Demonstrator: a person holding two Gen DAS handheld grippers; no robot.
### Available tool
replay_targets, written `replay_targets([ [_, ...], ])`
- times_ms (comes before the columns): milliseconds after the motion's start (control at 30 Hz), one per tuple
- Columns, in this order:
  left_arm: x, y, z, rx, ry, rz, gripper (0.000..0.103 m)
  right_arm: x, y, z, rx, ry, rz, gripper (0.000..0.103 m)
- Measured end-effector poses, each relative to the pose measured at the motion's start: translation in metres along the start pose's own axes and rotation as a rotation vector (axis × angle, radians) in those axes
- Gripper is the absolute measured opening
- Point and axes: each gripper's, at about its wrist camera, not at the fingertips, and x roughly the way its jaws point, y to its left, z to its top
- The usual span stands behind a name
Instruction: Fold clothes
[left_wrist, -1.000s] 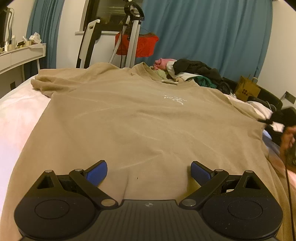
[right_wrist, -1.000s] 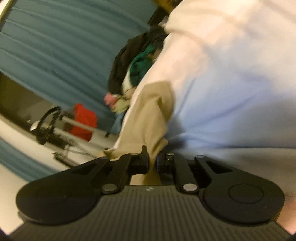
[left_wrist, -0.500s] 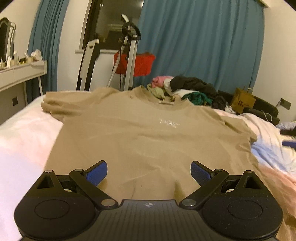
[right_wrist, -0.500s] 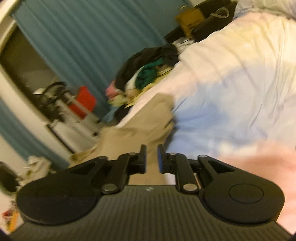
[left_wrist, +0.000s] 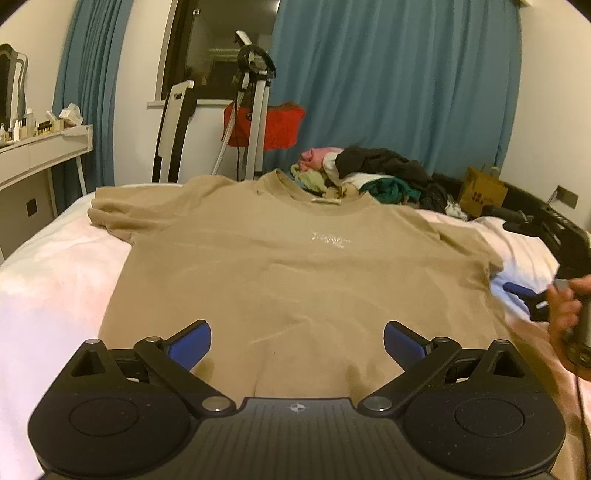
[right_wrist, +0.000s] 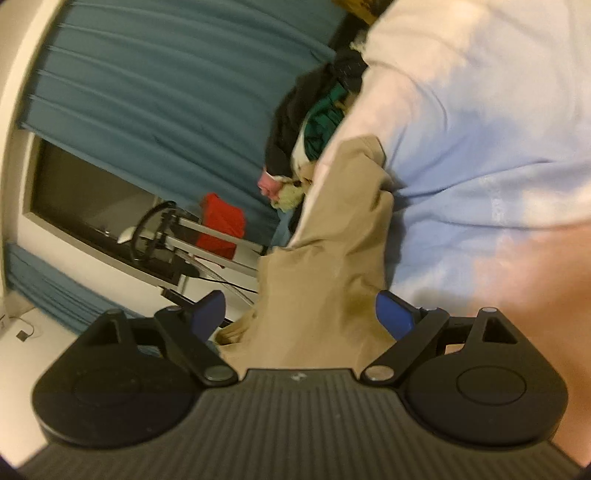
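Both the left gripper (left_wrist: 297, 341) and right gripper (right_wrist: 300, 314) have fingers spread, holding nothing — a shallow pinch could bunch the flat T-shirt (left_wrist: 295, 266) on the soft bed (left_wrist: 48, 280).

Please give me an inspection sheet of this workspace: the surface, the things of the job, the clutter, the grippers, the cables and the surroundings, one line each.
Surface: bed with pale pink-white cover, wrinkled.
Job's things: tan T-shirt lying spread flat, front up, collar at the far side; its sleeve lies bunched on the right.
Clutter: pile of clothes, black, green and pink, beyond the collar.
Grippers: left gripper open above the hem, holding nothing; right gripper open around the shirt's side edge, not closed on it.
Cables: thin dark cable at the right edge.
Surroundings: teal curtains, tripod stand, red cloth, white desk, cardboard box.
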Motion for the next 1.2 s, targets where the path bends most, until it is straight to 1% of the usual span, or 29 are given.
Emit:
replay_targets([
  [133,0.015,0.0,-0.002,0.001,0.024,0.009,0.101,0.041,-0.02,0.009,0.022,-0.024,-0.007,0.092],
  [167,0.019,-0.001,-0.002,0.007,0.024,0.012,0.101,0.053,-0.021,0.01,-0.003,-0.023,-0.023,0.092],
  [233,0.026,-0.001,-0.002,0.021,0.017,0.019,0.101,0.072,-0.017,0.01,-0.084,-0.063,-0.035,0.091],
  [300,0.033,0.001,-0.002,0.008,0.018,0.017,0.101,0.089,-0.013,0.016,-0.128,-0.104,-0.006,0.091],
  [400,0.044,0.007,0.003,-0.034,0.027,0.001,0.101,0.109,-0.012,0.032,-0.113,-0.144,0.022,0.09],
  [433,0.047,0.01,0.006,-0.049,0.031,-0.005,0.101,0.116,-0.008,0.038,-0.12,-0.14,0.0,0.085],
  [467,0.047,0.012,0.008,-0.059,0.02,-0.003,0.101,0.123,-0.003,0.044,-0.134,-0.131,-0.031,0.074],
  [500,0.048,0.015,0.011,-0.069,0.009,-0.001,0.101,0.129,0.002,0.05,-0.148,-0.123,-0.063,0.069],
  [533,0.048,0.018,0.014,-0.081,0.004,0.0,0.101,0.136,0.007,0.056,-0.162,-0.114,-0.094,0.053],
  [567,0.049,0.023,0.016,-0.094,0.005,0.008,0.101,0.142,0.012,0.062,-0.176,-0.105,-0.125,0.023],
  [600,0.05,0.027,0.019,-0.107,0.006,0.015,0.101,0.145,0.018,0.066,-0.205,-0.096,-0.165,0.011],
  [633,0.051,0.031,0.022,-0.12,0.019,0.027,0.101,0.144,0.025,0.069,-0.242,-0.1,-0.2,0.008],
  [667,0.051,0.035,0.024,-0.133,0.033,0.039,0.101,0.14,0.034,0.071,-0.287,-0.12,-0.222,0.007],
  [733,0.052,0.044,0.029,-0.158,0.06,0.063,0.101,0.131,0.054,0.073,-0.383,-0.162,-0.257,0.006],
  [800,0.05,0.053,0.033,-0.178,0.081,0.089,0.101,0.123,0.081,0.071,-0.497,-0.186,-0.292,0.006],
  [867,0.045,0.06,0.035,-0.195,0.095,0.115,0.101,0.118,0.113,0.064,-0.626,-0.207,-0.306,0.006],
  [933,0.039,0.068,0.039,-0.216,0.11,0.142,0.101,0.117,0.148,0.042,-0.768,-0.23,-0.328,0.006],
  [1033,0.024,0.08,0.044,-0.222,0.096,0.16,0.101,0.117,0.201,0.006,-0.984,-0.263,-0.362,0.006],
  [1067,0.021,0.085,0.047,-0.222,0.1,0.168,0.101,0.117,0.215,-0.007,-1.042,-0.269,-0.371,0.006],
  [1133,0.015,0.092,0.05,-0.219,0.09,0.193,0.101,0.125,0.238,-0.044,-1.149,-0.267,-0.383,0.006],
  [1200,0.014,0.102,0.052,-0.247,0.079,0.214,0.101,0.143,0.255,-0.085,-1.229,-0.24,-0.378,0.006],
])
